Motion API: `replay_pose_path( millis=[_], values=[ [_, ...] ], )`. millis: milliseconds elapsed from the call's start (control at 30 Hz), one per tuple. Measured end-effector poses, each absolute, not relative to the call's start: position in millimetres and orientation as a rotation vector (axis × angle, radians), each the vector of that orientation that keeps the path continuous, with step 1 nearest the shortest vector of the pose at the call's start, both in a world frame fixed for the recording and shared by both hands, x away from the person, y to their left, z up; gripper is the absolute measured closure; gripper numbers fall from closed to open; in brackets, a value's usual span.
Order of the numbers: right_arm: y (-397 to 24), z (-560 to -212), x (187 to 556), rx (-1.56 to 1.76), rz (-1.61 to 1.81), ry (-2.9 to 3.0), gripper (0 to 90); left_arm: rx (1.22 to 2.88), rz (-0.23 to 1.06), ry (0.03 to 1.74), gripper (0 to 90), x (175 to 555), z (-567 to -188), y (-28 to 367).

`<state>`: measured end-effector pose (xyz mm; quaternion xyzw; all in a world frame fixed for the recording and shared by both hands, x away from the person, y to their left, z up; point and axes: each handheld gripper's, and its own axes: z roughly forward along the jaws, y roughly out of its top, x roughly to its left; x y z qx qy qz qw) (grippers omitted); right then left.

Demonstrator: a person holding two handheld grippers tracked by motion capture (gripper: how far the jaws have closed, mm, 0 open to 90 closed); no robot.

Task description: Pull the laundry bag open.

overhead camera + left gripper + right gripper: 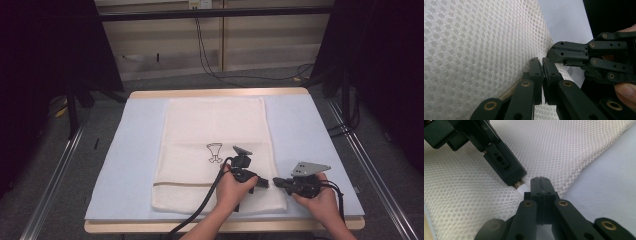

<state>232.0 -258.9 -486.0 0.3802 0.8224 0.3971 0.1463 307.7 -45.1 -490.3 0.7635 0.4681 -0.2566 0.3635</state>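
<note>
A white mesh laundry bag (215, 150) lies flat on a pale blue mat (130, 150) covering the table (220, 92), its long side running away from the person. A small black line drawing (215, 152) is printed near the bag's middle, and a tan band (180, 184) crosses it close to the near end.

Both grippers meet at the bag's near right corner. The left gripper (264, 183) reaches in from the bag's side, its jaws pressed together at the edge of the mesh. In the left gripper view they look shut (542, 62) right at the fold of the fabric, though whether cloth is actually pinched between them is hard to tell. The right gripper (278, 183) comes in from the mat side, tip to tip with the left one. Its jaws are closed too (541, 181), seemingly on a small white tab (524, 187) that sticks out just ahead of them, possibly a zip pull or label.

Judging from this, the work is at an early stage: the bag is spread out, unfolded and unopened, and the two grippers appear only to have taken their hold at the corner. Whatever comes of that corner, opening the zip or lifting the edge to fold, looks yet to be done. The rest of the bag lies undisturbed beyond the grippers.
</note>
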Motion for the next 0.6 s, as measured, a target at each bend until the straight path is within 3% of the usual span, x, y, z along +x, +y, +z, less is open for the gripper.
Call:
replay_pose_path(
  millis=[600],
  values=[
    [-257.8, -486.1, 231.1, 1.079, 1.13, 2.368, 90.0, 1.967, -0.675, 1.23, 87.4, 310.9, -483.2, -28.8]
  ],
)
